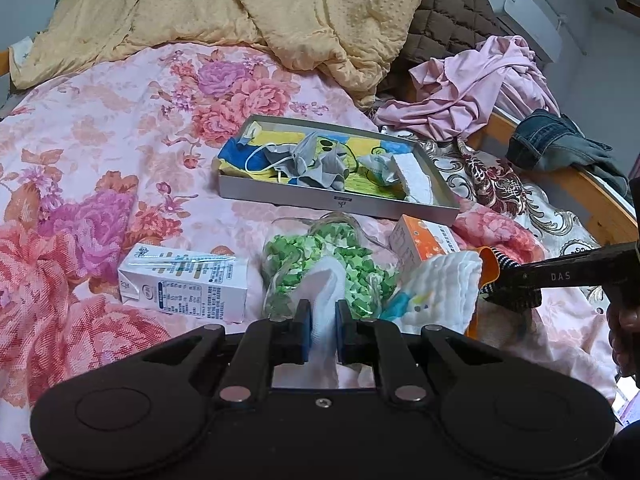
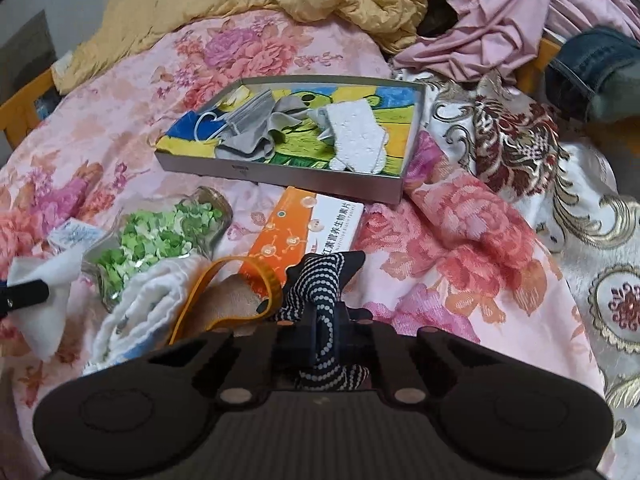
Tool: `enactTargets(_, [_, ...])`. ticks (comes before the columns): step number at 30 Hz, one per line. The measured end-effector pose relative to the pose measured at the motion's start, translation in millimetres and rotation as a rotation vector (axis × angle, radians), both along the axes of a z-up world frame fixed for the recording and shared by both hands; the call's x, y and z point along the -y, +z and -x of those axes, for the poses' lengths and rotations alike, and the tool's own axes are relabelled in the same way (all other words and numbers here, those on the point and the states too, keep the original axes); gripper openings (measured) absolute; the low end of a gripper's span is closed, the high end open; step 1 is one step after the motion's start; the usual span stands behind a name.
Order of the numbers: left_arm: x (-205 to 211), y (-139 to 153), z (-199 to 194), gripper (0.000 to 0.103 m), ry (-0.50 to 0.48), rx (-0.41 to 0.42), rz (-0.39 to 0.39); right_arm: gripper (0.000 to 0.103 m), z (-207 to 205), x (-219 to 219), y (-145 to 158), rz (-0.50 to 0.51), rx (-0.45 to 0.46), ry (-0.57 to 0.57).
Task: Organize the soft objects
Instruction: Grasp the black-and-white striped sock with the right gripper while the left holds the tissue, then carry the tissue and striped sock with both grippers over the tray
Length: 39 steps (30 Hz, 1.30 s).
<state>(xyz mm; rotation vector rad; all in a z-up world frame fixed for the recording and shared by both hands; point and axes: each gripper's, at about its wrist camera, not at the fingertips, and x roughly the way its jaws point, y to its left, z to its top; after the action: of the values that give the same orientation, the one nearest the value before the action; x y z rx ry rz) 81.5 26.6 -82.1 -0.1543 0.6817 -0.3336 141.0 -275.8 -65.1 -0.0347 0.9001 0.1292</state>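
Observation:
On the floral bedspread lies a shallow grey tray [image 1: 336, 202] [image 2: 280, 176] holding grey face masks [image 1: 316, 164] [image 2: 252, 128] and a white textured cloth [image 1: 412, 174] [image 2: 358, 136]. My left gripper [image 1: 323, 312] is shut on a white cloth [image 1: 324, 284] [image 2: 40, 300] just in front of the tray. My right gripper [image 2: 323, 316] is shut on a black cloth with white dots [image 2: 324, 280], whose end hangs between the fingers. Next to it lie a white folded muslin towel [image 1: 440, 288] [image 2: 148, 300] and an orange-rimmed cloth piece [image 2: 224, 300]. The right gripper [image 1: 516, 292] also shows at the right edge of the left wrist view.
A glass jar of green paper bits [image 1: 320, 264] [image 2: 160, 236], a white drink carton [image 1: 184, 280] and an orange box [image 1: 424, 240] [image 2: 304, 228] lie before the tray. A yellow quilt [image 1: 240, 12], pink clothes [image 1: 472, 88] and jeans [image 1: 560, 144] are piled behind, by the wooden bed rail [image 1: 600, 200].

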Motion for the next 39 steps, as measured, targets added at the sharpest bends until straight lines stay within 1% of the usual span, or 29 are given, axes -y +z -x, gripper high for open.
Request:
enactTargets(3, [1,3,-1,0.012,0.0,0.002,0.003,0.007,4,5,6,-0.026,0.014,-0.027])
enactTargets(8, [-1,4,1,0.012,0.006,0.009,0.007,0.006,19,14,26,-0.063,0.068,-0.067])
enactTargets(16, [2,8,-1,0.011,0.002,0.02,0.01,0.005,39,19,56,-0.112,0.135,-0.086])
enactTargets(20, [5,13,-1,0.011,-0.001,0.032,0.021,0.005,43,15,67,-0.133,0.157,-0.078])
enactTargets(29, [18,35,-3,0.011,-0.02,0.081,0.028,0.005,54,-7,84,-0.205,0.18,-0.038])
enactTargets(33, [25,45,-4,0.011,-0.036,0.103,0.026,0.005,60,-15,91,-0.211,0.198,-0.022])
enactTargets(39, [33,57,-2,0.011,-0.052,0.125,0.023,0.005,67,-15,99,-0.221,0.22,-0.025])
